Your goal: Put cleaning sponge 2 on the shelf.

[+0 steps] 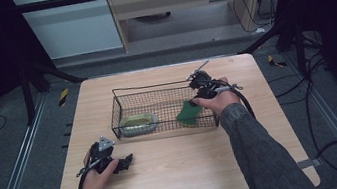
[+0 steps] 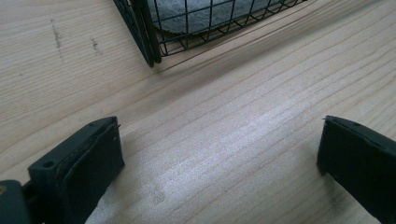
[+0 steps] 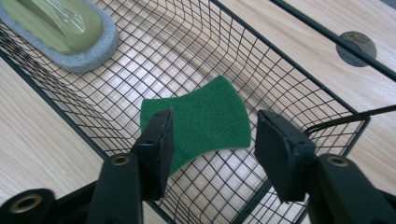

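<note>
A black wire basket (image 1: 115,93) stands in the middle of the wooden table. In it lie a green scouring pad (image 1: 189,113) at the right end and a grey sponge with a green top (image 1: 137,123) at the left end. My right gripper (image 1: 197,93) hangs over the basket's right end, open, with the green scouring pad (image 3: 205,119) lying on the mesh below and between its jaws. The grey sponge (image 3: 60,32) lies farther off. My left gripper (image 1: 127,161) rests open on the bare table in front of the basket's left corner (image 2: 152,46).
Bare wood table (image 1: 177,169) stretches between the basket and the near edge. A round cable grommet (image 3: 357,46) sits in the tabletop beyond the basket. Cables trail on the floor to the right of the table.
</note>
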Demonstrator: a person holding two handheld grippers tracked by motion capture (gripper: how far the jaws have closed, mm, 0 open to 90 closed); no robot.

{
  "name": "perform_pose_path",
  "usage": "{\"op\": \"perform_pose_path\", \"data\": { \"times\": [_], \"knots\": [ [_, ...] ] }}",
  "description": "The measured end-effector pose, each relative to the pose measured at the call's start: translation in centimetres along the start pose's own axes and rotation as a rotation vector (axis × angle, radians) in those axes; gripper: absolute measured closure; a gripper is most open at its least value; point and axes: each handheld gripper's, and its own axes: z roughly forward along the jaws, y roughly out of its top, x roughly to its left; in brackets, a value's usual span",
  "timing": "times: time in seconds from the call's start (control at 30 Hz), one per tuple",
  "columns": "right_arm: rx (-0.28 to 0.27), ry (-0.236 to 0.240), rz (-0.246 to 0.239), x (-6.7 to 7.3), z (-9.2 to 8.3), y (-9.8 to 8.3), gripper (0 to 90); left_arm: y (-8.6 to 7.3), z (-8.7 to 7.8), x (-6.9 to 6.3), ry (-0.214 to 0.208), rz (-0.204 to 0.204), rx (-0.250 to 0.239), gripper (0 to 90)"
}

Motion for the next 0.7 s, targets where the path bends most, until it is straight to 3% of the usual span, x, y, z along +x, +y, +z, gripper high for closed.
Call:
{"op": "perform_pose_path", "data": {
  "times": [0.2,0.4,0.5,0.7],
  "knots": [
    [-0.031,0.005,0.013,0.1,-1.1,-0.6,35.7,0.0,0.0,0.0,0.0,-0.001,-0.001,0.0],
    [-0.058,-0.028,0.024,0.4,-1.5,-1.7,11.4,0.0,0.0,0.0,-0.001,0.003,0.002,0.0],
    [-0.088,-0.04,0.042,0.3,-1.7,-2.2,6.1,0.0,0.0,0.0,-0.001,0.003,0.003,0.0],
    [-0.13,-0.077,0.063,-0.1,-2.4,-3.1,5.1,0.0,0.0,0.0,-0.001,0.003,0.003,0.0]
  ]
}}
